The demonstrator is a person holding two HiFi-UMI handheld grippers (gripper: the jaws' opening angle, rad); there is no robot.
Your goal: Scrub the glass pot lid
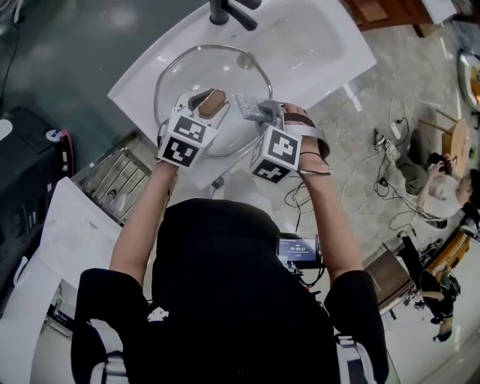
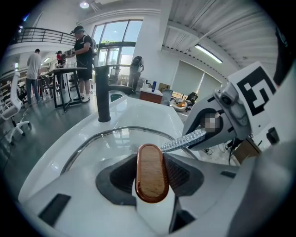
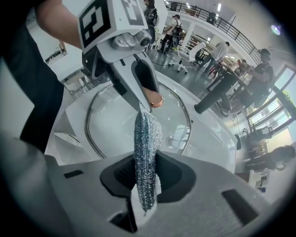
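Note:
A round glass pot lid [image 1: 187,71] lies in the white sink [image 1: 315,45]. Its brown wooden handle [image 1: 212,103] is clamped between the jaws of my left gripper [image 1: 204,106]. In the left gripper view the handle [image 2: 151,162] stands upright between the pads of the left gripper [image 2: 152,180], with the lid's rim [image 2: 115,132] beyond. My right gripper [image 1: 262,112] is shut on a silver mesh scrub pad [image 1: 250,106]. The pad [image 3: 147,139] hangs just above the lid's glass [image 3: 115,120], right beside the left gripper [image 3: 145,90].
A black faucet [image 1: 229,11] stands at the sink's far edge. A metal rack [image 1: 112,180] and a black case [image 1: 30,172] are to the left. Cables [image 1: 375,172] trail on the floor to the right. People stand at tables [image 2: 69,69] in the background.

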